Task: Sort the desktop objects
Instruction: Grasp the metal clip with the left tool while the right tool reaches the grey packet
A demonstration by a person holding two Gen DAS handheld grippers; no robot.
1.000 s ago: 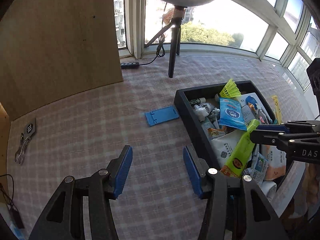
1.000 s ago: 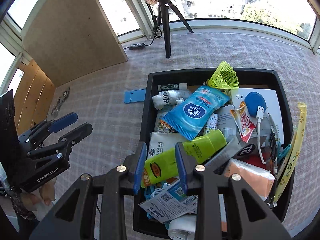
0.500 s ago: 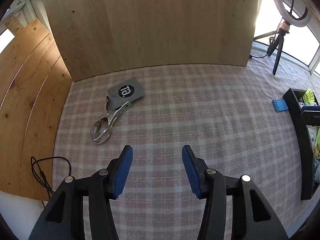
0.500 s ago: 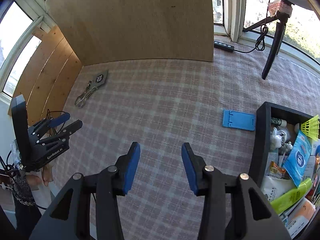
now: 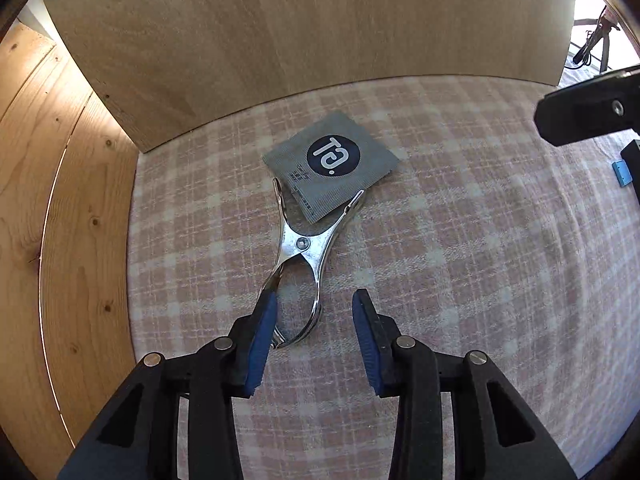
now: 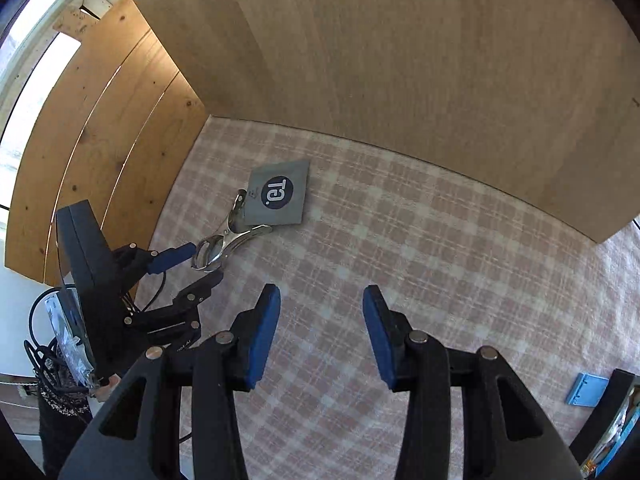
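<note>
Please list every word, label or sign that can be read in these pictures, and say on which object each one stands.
"Ta." in white on a dark round mark, on the grey packet.
Small print beside that mark on the packet: too small to read.
White lettering on the left gripper, seen from the right wrist view: partly hidden, not readable.

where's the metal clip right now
In the left wrist view the metal clip lies on the checked cloth, its tips at the grey sachet, its handle loops between the closing left hand-held gripper.

Pink checked tablecloth (image 5: 460,264), pale plywood board (image 5: 320,32) standing behind, pine planks (image 5: 60,200), bright window (image 6: 24,52)
</note>
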